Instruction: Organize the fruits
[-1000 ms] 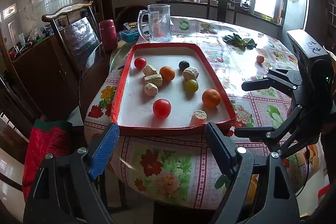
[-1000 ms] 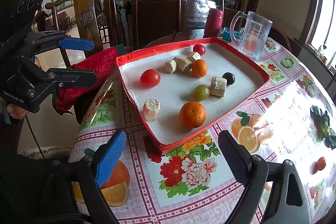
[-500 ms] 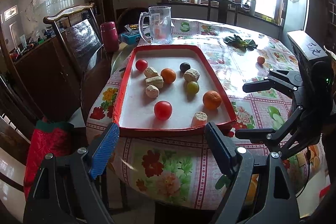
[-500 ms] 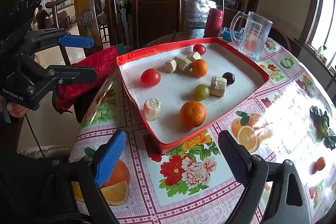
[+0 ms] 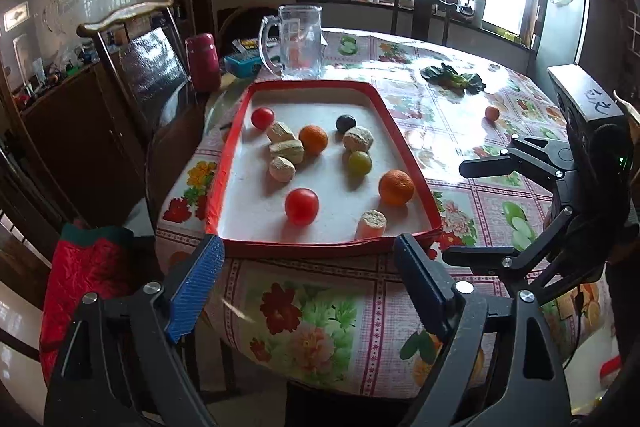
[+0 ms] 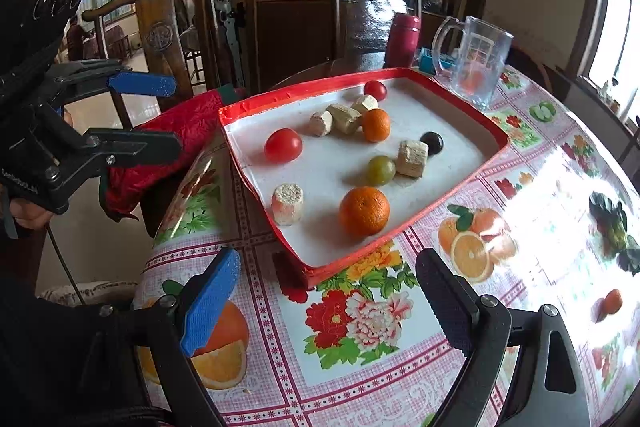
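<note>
Red tray (image 5: 404, 143) holds two tomatoes (image 5: 302, 206), two oranges (image 5: 396, 187), five biscuits (image 5: 373, 223) (both grippers' fingers (image 6: 210, 301) released).

Little legible text is being shown. Two handwritten characters are being displayed on top of the right gripper (image 5: 460, 211) body in the left wrist view; they cannot be read. A small white imprint on the left gripper (image 6: 176, 117) body is being blurred beyond reading.
</note>
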Demonstrator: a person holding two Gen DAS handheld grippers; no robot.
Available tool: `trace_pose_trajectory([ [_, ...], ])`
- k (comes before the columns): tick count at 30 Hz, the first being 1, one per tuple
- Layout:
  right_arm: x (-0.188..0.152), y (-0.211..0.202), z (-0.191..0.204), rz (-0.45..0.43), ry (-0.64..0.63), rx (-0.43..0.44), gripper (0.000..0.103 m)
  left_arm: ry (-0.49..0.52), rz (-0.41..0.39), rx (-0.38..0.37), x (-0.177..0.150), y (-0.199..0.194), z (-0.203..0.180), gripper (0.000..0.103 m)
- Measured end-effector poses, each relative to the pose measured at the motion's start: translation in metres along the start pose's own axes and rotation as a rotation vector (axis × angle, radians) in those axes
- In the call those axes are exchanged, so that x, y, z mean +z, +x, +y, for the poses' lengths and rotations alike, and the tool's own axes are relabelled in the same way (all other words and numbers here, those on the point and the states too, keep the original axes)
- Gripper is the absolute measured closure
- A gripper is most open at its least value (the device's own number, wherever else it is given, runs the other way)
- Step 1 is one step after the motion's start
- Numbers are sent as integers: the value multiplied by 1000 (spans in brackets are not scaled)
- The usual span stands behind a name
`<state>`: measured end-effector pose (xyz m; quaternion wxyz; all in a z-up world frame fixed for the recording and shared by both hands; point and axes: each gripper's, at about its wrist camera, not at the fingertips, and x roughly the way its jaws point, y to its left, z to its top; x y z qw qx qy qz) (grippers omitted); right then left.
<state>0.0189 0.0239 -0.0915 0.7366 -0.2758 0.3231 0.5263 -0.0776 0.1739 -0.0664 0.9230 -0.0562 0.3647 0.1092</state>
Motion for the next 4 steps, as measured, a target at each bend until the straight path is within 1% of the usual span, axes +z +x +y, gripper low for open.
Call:
trace_pose_trajectory([
  [2, -9, -8, -12, 7, 80, -28, 12, 1, 6, -14, 2, 1, -4, 15],
  [4, -26, -22, -30, 16, 185, -101, 12, 21, -1, -21, 4, 0, -13, 15],
])
